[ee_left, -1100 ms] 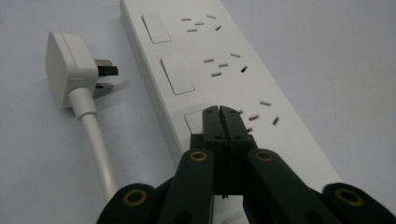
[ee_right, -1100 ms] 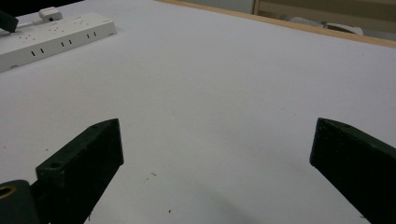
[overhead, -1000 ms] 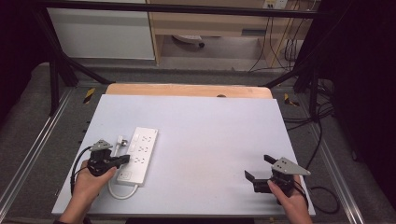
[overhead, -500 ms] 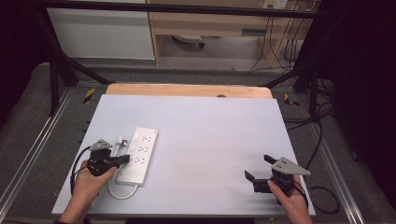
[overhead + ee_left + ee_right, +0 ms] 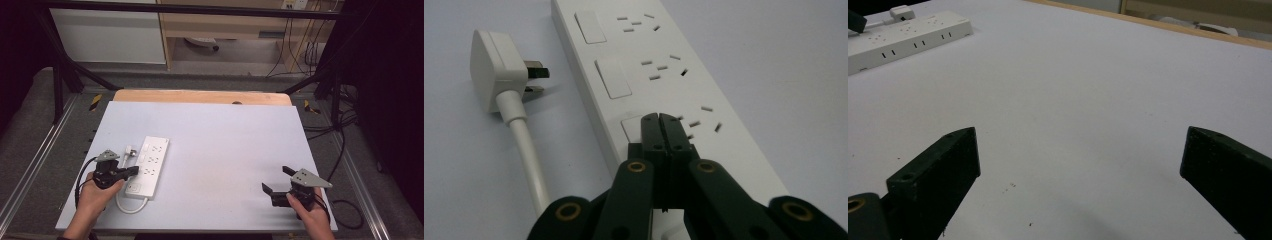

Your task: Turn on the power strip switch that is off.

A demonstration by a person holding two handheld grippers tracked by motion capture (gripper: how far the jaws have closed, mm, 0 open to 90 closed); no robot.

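On the table's [image 5: 210, 135] left side lies your white strip [image 5: 148, 165], 3 switches beside 3 socket groups, long axis running away from you, cord end nearest. Your left gripper [image 5: 659, 119], jaws closed on nothing, tips over its nearest switch; your right gripper [image 5: 1075, 165] gapes wide.

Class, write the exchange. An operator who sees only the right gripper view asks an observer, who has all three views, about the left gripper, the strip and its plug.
Operator: Is the left gripper holding anything?
Observer: No. The left gripper is shut, with nothing between its jaws.
Operator: Where are its tips?
Observer: Over the strip, at a switch on its near half. I cannot tell whether they touch it.
Operator: And the plug?
Observer: The plug lies on the table beside the strip, pins toward it, in no socket.
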